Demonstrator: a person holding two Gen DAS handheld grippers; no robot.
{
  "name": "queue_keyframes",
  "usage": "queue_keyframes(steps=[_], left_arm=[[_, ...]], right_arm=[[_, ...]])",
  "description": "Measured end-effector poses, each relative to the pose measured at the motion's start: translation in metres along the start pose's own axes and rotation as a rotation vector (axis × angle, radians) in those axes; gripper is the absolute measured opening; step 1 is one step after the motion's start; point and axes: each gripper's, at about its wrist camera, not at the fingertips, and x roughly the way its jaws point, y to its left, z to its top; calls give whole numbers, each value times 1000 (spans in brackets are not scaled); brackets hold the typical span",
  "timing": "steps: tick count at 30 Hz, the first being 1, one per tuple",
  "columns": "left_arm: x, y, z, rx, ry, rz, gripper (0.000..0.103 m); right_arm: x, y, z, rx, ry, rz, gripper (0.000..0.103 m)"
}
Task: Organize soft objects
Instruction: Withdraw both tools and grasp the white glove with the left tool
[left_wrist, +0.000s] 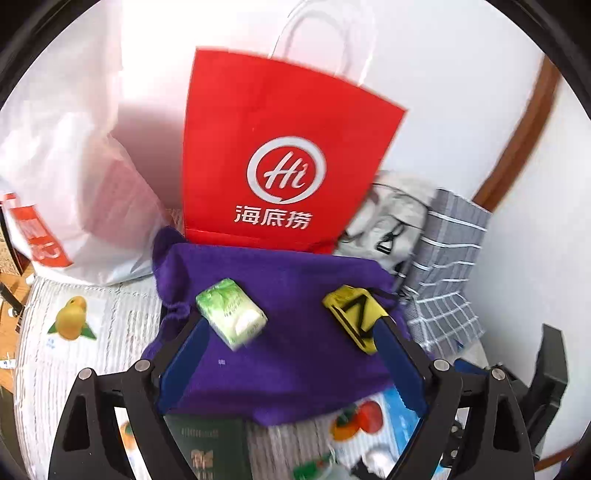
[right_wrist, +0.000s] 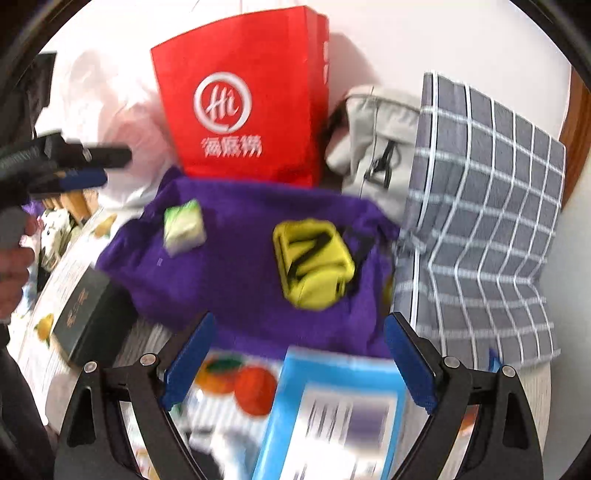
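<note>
Overhead, both claws (left_wrist: 291, 354) (right_wrist: 299, 354) gape above the purple cloth (left_wrist: 288, 350) on a fruit-print tablecloth (left_wrist: 74, 321).

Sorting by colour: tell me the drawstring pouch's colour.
Purple drawstring pouch; clearest in the left wrist view.

The purple pouch (left_wrist: 280, 354) is soft matt cloth with a fuzzy nap. On it lie a small tissue pack (left_wrist: 232, 312) in glossy green plastic film and a yellow pouch (right_wrist: 314, 266) of smooth fabric. Behind the purple pouch stands a red bag (left_wrist: 280, 147) of smooth matt paper; left of that, a thin, crinkled white plastic bag (left_wrist: 74, 177); right of it, grey woven checked cloth (right_wrist: 487, 221). The left gripper (left_wrist: 291, 332) has matt black plastic arms with bright metal rivets.
</note>
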Motion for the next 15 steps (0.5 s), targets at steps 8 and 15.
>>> queue_keyframes(steps=[8,15], left_arm=[[-58,7,-78,-40,38,80,90],[-75,15,-165,-107,101,62,90]], right_arm=[[-54,10,-60,61,-23,9,92],[-85,18,-107,72,-33,-14,92]])
